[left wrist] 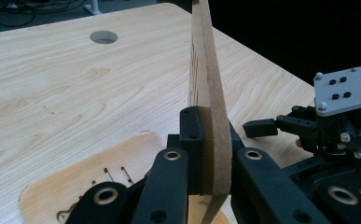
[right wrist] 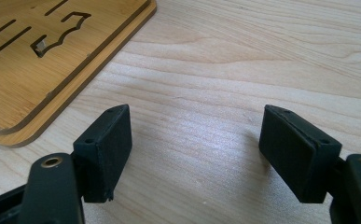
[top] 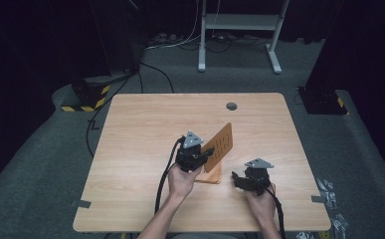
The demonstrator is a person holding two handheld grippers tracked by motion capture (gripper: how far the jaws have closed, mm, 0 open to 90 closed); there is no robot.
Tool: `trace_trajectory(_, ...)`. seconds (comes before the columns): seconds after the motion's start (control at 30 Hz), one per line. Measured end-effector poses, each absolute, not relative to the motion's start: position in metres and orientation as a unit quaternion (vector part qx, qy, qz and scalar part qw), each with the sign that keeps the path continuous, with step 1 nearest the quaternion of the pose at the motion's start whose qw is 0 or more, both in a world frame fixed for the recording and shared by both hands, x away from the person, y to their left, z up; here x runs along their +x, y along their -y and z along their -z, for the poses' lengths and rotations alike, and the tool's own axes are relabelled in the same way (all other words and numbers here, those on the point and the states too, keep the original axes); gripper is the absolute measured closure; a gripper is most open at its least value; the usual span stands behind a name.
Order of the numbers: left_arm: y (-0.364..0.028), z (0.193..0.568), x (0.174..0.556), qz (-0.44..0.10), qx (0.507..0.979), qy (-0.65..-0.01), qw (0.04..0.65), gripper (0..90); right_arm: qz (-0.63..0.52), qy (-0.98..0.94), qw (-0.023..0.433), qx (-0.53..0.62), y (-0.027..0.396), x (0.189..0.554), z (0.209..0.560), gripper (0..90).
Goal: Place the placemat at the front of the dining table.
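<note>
1. The left gripper point(top: 206, 155) is clamped on the lower edge of a thin wooden board point(top: 219, 144), which it holds raised and tilted above the table point(top: 140, 144).
2. In the left gripper view the board point(left wrist: 209, 93) stands on edge between the two black jaws, with both pads pressed against its faces.
3. The right gripper point(right wrist: 194, 149) has its jaws apart with nothing between them, low over the bare table point(right wrist: 243, 60).
4. A flat wooden base point(top: 214, 175) with cut slots lies on the table just beneath the raised board; its corner point(right wrist: 52, 60) lies near the right gripper point(top: 237, 179).
</note>
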State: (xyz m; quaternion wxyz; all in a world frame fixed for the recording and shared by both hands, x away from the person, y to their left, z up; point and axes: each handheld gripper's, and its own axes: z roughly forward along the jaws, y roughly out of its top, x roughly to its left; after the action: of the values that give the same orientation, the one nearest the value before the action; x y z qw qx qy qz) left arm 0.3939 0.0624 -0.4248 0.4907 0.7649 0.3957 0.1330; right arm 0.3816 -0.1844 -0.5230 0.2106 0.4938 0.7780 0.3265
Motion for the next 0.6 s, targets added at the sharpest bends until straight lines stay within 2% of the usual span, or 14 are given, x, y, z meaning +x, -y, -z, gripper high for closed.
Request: trace_trajectory(0.6,-0.084,0.42,0.395,-0.152,0.755,-0.413,0.486,86.3,-0.327,-0.778,0.211,0.494,0.184,0.382,0.523,25.2)
